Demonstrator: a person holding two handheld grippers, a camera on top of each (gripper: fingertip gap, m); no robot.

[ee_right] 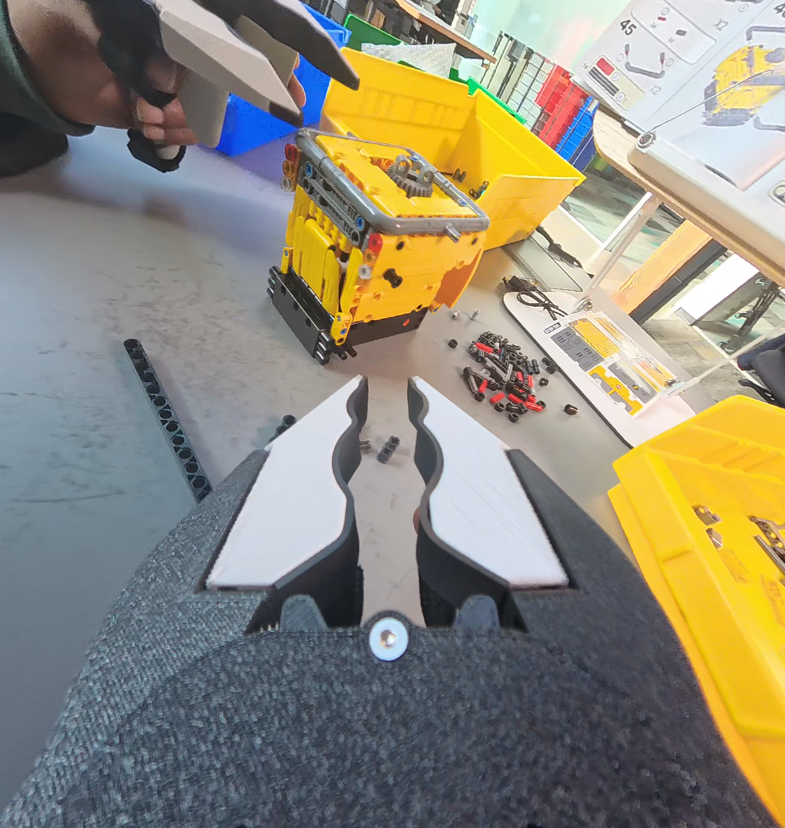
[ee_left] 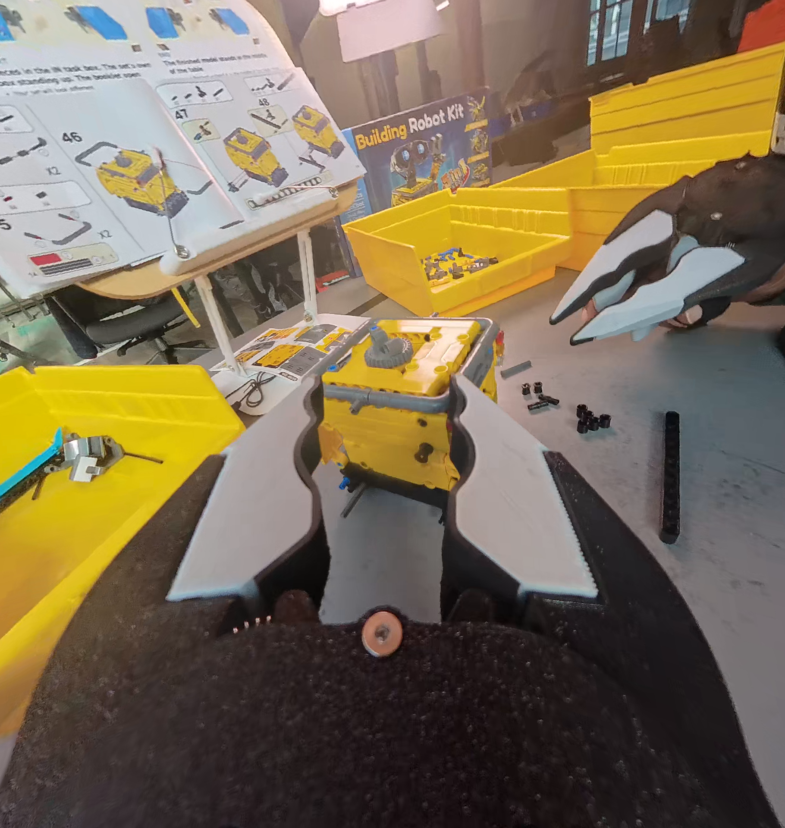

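The left gripper (ee_left: 384, 394) was spread wide, its two grey-and-black fingers flanking the near upper corners of a boxy yellow brick-built model (ee_left: 404, 403) with a grey tube frame round its top and a grey gear on its roof. In the right wrist view the same gripper (ee_right: 323, 101) appeared above and behind the model (ee_right: 377, 251), so whether the fingers touched the model could not be told. The model stood upright on the grey counter (ee_left: 718, 582), on a black base.

The right gripper (ee_right: 387, 386) was held narrow but not closed, with nothing between its fingers; in the left wrist view it (ee_left: 563, 329) hovered above the counter to the right of the model. Under and just ahead of it lay a few small black connector pins (ee_right: 387, 448). A long black perforated beam (ee_right: 169, 421) lay flat on the counter well to its left, and a scatter of black and red pins (ee_right: 505, 381) lay to its right, near a printed yellow-and-grey sticker sheet (ee_right: 606, 358).

An open instruction booklet (ee_left: 113, 170) rested on a tilted white stand (ee_left: 229, 340) behind the model. A yellow plastic bin (ee_left: 449, 251) with small mixed parts sat farther back, in front of a blue kit box (ee_left: 426, 148). Another yellow bin (ee_left: 90, 448) to the left held a blue strip and grey metal-coloured pieces (ee_left: 90, 454).
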